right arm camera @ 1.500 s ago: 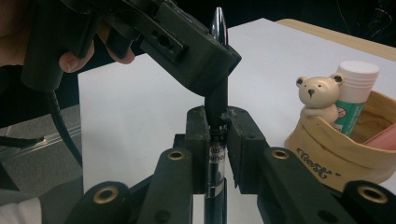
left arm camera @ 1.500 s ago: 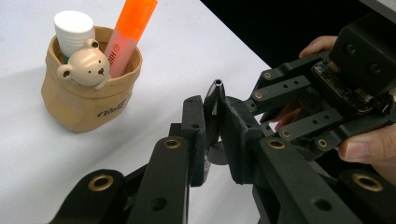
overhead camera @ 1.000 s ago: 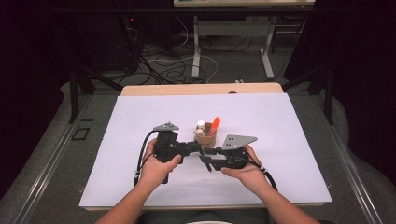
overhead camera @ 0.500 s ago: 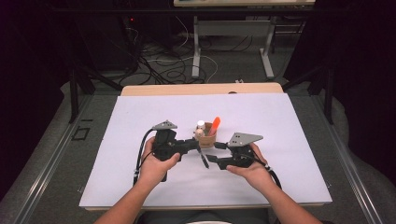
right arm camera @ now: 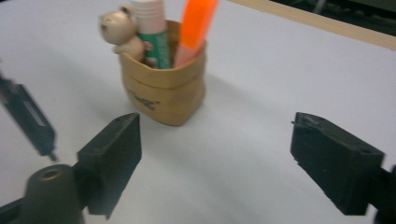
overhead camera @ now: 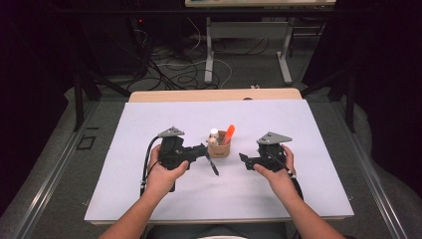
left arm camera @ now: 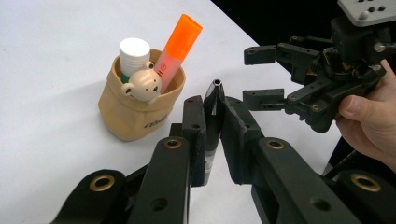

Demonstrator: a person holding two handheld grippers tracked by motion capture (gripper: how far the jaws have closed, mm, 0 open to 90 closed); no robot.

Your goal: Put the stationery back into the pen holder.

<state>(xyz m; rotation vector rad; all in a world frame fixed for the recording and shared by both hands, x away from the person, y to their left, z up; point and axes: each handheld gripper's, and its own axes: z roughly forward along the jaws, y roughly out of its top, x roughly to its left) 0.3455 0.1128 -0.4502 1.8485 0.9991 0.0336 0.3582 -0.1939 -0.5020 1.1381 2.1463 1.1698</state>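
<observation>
My left gripper is shut on a black pen, whose lower end slants down toward the person. Just beyond it a tan pouch with a little bear figure stands upright, holding an orange highlighter and a white-capped tube. To the right of the pen, apart from it, is my right gripper. Its jaws have just been opening and nothing is between them. From the right gripper view the pouch lies ahead and the pen at far left.
A white sheet covers the wooden table. Beyond the far edge lie dark floor, cables and metal table legs. A person's hands and forearms come in from the bottom.
My right gripper has drawn away to the right from the pen and its jaws have spread wide. The left gripper stays put with the pen in it.
</observation>
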